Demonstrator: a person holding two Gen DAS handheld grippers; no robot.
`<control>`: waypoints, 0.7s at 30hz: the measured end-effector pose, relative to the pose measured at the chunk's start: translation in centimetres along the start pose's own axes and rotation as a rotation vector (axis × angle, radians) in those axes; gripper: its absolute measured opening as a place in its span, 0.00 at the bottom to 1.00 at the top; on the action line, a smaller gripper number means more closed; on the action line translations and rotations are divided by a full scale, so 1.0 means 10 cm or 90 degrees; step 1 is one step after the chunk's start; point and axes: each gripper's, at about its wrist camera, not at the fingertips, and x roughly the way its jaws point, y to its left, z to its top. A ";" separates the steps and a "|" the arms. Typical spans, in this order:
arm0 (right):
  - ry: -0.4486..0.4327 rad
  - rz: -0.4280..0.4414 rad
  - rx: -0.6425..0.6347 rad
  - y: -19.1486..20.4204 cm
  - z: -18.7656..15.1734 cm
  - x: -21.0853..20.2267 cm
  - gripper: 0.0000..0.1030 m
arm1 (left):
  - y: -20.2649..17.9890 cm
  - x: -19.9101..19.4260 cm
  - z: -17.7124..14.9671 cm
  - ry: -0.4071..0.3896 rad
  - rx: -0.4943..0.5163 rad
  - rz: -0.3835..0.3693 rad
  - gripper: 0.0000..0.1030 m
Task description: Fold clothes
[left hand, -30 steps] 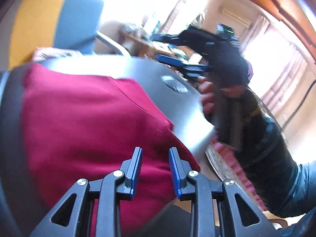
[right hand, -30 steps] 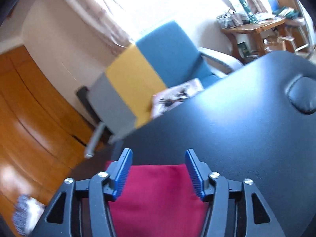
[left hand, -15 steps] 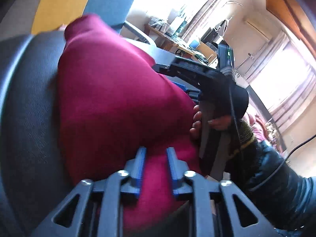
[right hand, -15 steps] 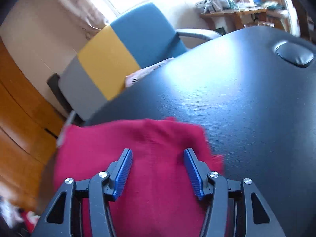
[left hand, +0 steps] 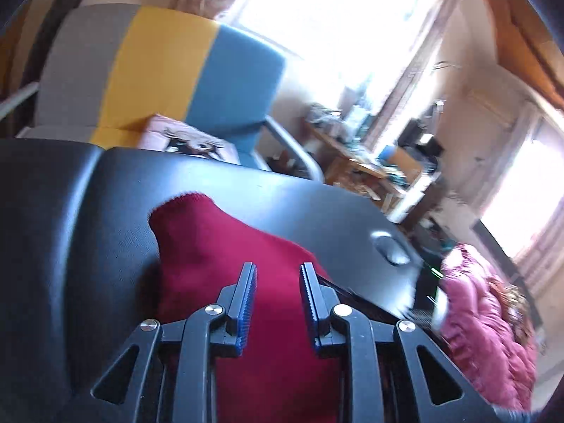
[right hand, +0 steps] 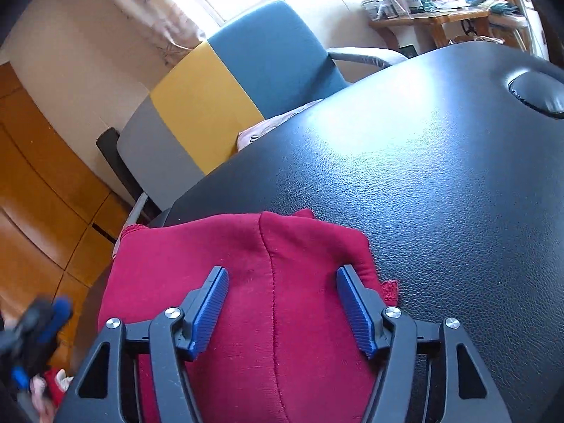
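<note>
The red knit garment (right hand: 246,282) is being seen lying bunched on the black padded table (right hand: 440,194), near its edge on the side of the striped armchair (right hand: 225,81). In the right wrist view a stitched seam is running down the middle of the cloth, and a small ragged corner is protruding onto the bare leather beside the right-hand finger. In the left wrist view the same garment (left hand: 225,257) is being shown as a raised hump with a rounded end pointing toward the chair; part of it is appearing to hang over the near table edge, though this cannot be told for certain.

The right gripper (right hand: 282,303) is being held just above the cloth with its jaws opening; fabric is lying below and between the blue pads, but the pads are not pressing on it. The left gripper (left hand: 277,296) is being held with a narrower gap, its jaws likewise opening; red cloth is visible behind the gap, and no pinch on it is being made.

Progress judged: the garment is being read as partly gathered, perhaps doubled over once, but no flat, squared fold is being shown. Edges are uneven and the surface is lumpy. Remaining work is being judged as smoothing, aligning edges and completing the folds. A pink padded item (left hand: 483,317) beyond the table is possibly waiting its turn.
</note>
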 end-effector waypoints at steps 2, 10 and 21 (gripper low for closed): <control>0.000 -0.001 0.002 0.01 -0.01 0.00 0.64 | -0.01 0.29 0.04 0.024 -0.017 0.051 0.24; 0.005 -0.018 -0.035 0.16 0.04 0.18 0.68 | 0.30 1.06 -0.11 0.067 -0.027 0.184 0.23; 0.009 0.000 -0.039 0.28 0.13 0.36 0.69 | 0.41 1.01 0.03 0.070 0.015 0.230 0.23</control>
